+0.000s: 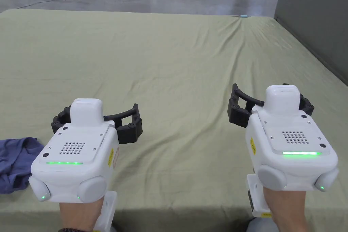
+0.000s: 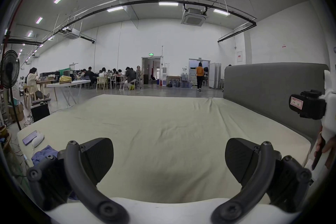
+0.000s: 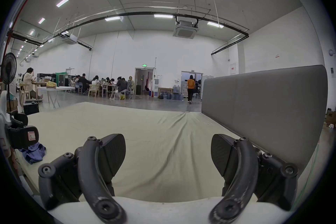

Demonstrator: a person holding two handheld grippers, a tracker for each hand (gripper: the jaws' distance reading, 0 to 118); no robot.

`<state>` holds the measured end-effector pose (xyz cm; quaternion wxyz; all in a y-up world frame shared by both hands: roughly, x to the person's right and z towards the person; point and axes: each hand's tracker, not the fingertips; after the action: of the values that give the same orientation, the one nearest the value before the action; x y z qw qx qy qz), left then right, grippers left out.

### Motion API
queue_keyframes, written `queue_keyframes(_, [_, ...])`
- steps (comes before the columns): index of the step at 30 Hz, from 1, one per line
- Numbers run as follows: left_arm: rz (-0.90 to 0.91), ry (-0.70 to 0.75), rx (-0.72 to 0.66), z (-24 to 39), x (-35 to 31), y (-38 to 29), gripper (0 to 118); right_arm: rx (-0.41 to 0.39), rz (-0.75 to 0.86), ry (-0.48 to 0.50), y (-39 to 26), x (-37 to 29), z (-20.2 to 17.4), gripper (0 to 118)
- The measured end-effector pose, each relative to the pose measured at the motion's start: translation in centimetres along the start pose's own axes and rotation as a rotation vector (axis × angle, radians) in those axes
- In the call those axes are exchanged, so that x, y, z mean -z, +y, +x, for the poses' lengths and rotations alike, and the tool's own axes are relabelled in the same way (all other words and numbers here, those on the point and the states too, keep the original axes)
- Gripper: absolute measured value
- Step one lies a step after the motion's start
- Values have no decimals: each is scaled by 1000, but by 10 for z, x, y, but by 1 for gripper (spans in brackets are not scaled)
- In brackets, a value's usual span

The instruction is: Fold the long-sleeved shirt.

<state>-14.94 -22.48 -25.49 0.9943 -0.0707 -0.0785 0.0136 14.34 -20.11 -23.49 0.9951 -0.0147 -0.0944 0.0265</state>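
two grippers hover with nothing in them over a green sheet (image 1: 176, 59): left gripper (image 2: 169, 160) and right gripper (image 3: 168, 157) both with jaws spread wide. the blue shirt (image 1: 15, 163) lies crumpled at the near left edge, just beside the left gripper. soft, light and limp, it will likely sag when lifted; a shoulder seam or the collar looks the best hold.

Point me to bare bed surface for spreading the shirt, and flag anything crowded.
Free: the green sheet ahead of both open grippers, left gripper and right gripper, out to the far edge and the grey headboard. Crowded: the near-left corner, with the crumpled blue shirt, a phone and a white device.
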Motion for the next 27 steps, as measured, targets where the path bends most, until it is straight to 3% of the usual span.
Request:
queue_keyframes(14, [10,13,-11,3,-7,-2,117,34,-3,-15,0,-8,8,97])
queue_keyframes(21, [14,22,16,4,-10,-3,117,-46,0,-15,-1,-8,-1,97])
queue_keyframes(27, [14,11,-17,4,-10,-1,117,-47,-2,-17,-2,-7,-3,97])
